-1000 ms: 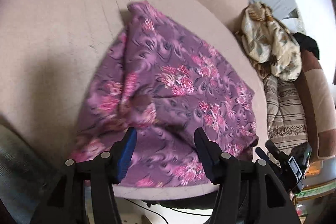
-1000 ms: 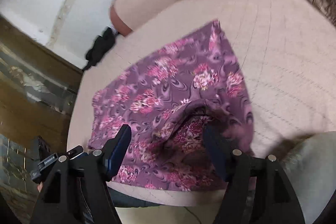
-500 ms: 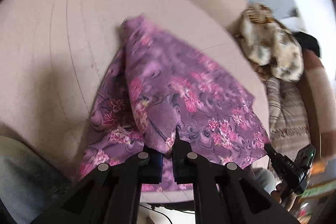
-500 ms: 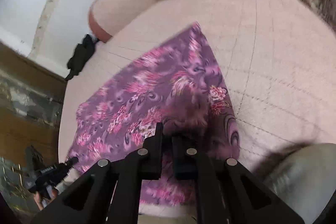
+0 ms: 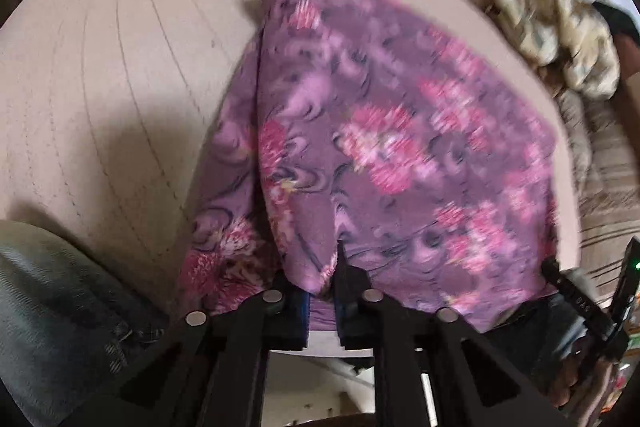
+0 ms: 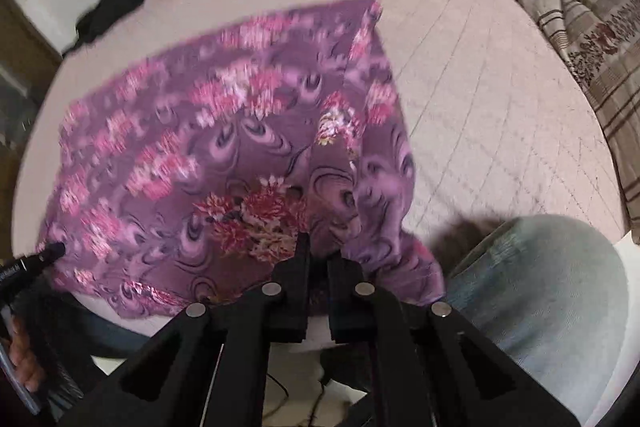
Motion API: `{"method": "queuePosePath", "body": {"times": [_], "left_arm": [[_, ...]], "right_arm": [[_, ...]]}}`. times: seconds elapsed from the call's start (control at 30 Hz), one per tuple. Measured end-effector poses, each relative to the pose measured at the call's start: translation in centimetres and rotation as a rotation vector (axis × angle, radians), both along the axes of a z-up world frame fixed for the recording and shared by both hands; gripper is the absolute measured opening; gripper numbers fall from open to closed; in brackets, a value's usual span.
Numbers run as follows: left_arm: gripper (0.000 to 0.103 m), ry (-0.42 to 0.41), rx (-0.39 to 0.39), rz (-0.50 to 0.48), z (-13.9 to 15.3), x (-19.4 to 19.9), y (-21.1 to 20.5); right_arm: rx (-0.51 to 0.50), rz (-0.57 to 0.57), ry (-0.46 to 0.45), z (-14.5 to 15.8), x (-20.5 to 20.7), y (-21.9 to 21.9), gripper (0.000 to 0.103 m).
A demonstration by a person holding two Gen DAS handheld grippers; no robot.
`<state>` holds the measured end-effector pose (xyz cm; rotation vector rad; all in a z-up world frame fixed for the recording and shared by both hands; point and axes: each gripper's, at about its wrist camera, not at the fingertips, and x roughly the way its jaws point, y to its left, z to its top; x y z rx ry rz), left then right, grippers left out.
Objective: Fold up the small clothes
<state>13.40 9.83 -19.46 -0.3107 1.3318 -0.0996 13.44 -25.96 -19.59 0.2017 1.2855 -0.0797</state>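
Beige quilted bed (image 5: pixel 120 75) under purple floral cloth (image 5: pixel 400 147); striped blanket (image 6: pixel 580 39) beside.

Left gripper (image 5: pixel 324 291) is clamped tight on the near edge of the purple floral-print fabric garment (image 5: pixel 392 155), fingers pinching a bunched fold. The cloth spreads away to the far right over the pale pink quilted surface (image 5: pixel 120 75), its left side doubled over. Near right, the other black handheld gripper (image 5: pixel 580 303) sits at the cloth's corner. Far right lies a crumpled cream patterned cloth (image 5: pixel 556 35).
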Motion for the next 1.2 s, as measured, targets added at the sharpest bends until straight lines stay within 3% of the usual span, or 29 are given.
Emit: {"method": "queuePosePath", "body": {"times": [0.07,0.1,0.17,0.2,0.3,0.37,0.43,0.5,0.57,0.67,0.8,0.83,0.87,0.9,1.03,1.1,1.2], "left_arm": [[0.020,-0.028,0.010,-0.007,1.0,-0.3,-0.2],[0.030,-0.048,0.027,-0.017,1.7,-0.6,-0.2],[0.039,-0.111,0.042,-0.033,3.7,-1.5,0.1],[0.040,-0.132,0.040,-0.034,4.4,-1.8,0.3],[0.047,-0.169,0.030,-0.006,5.7,-1.5,1.2],[0.047,-0.164,0.059,0.006,5.6,0.1,1.2],[0.047,-0.149,0.069,-0.002,4.6,1.2,1.0],[0.046,-0.110,0.091,-0.024,2.8,2.3,0.7],[0.040,-0.081,0.075,-0.015,2.0,2.3,1.2],[0.038,-0.108,0.052,0.000,2.3,2.1,1.8],[0.038,-0.083,0.035,0.007,1.4,2.7,2.0],[0.033,-0.077,0.047,-0.001,1.2,2.7,1.8],[0.010,-0.075,0.051,-0.006,1.4,2.7,1.7],[0.004,-0.073,0.043,-0.007,1.6,2.5,1.7],[0.004,-0.118,0.048,0.013,3.7,0.8,2.2],[0.004,-0.091,0.085,0.007,3.2,0.9,2.0],[0.005,-0.033,0.173,-0.005,1.1,2.0,1.1]], "right_arm": [[0.093,-0.032,-0.021,0.5,-0.4,-1.1,0.010],[0.118,-0.042,-0.054,1.3,-0.8,-1.6,0.014],[0.172,-0.047,-0.123,3.7,-2.0,-2.8,0.047],[0.172,-0.056,-0.158,4.9,-2.6,-3.5,0.053],[0.120,-0.059,-0.209,6.9,-2.2,-4.9,0.055],[0.125,-0.069,-0.204,6.4,-0.4,-5.7,0.055],[0.110,-0.063,-0.160,5.3,0.6,-5.6,0.053],[0.101,-0.070,-0.076,2.9,2.0,-4.8,0.039],[0.135,-0.065,-0.045,1.6,2.0,-4.5,0.019],[0.072,-0.032,-0.040,1.0,1.5,-3.5,0.017],[0.050,-0.009,-0.003,-0.1,2.2,-3.0,0.016],[0.042,-0.009,0.004,-0.3,2.4,-3.0,0.005],[0.036,-0.012,-0.003,-0.2,2.3,-2.9,0.004],[0.024,-0.016,-0.027,0.5,2.0,-2.9,0.004],[-0.066,-0.042,-0.113,3.9,-0.1,-3.2,0.004],[-0.079,-0.035,-0.099,4.2,-0.4,-3.1,0.004],[-0.100,-0.022,-0.016,1.8,1.4,-3.4,0.004]]}}
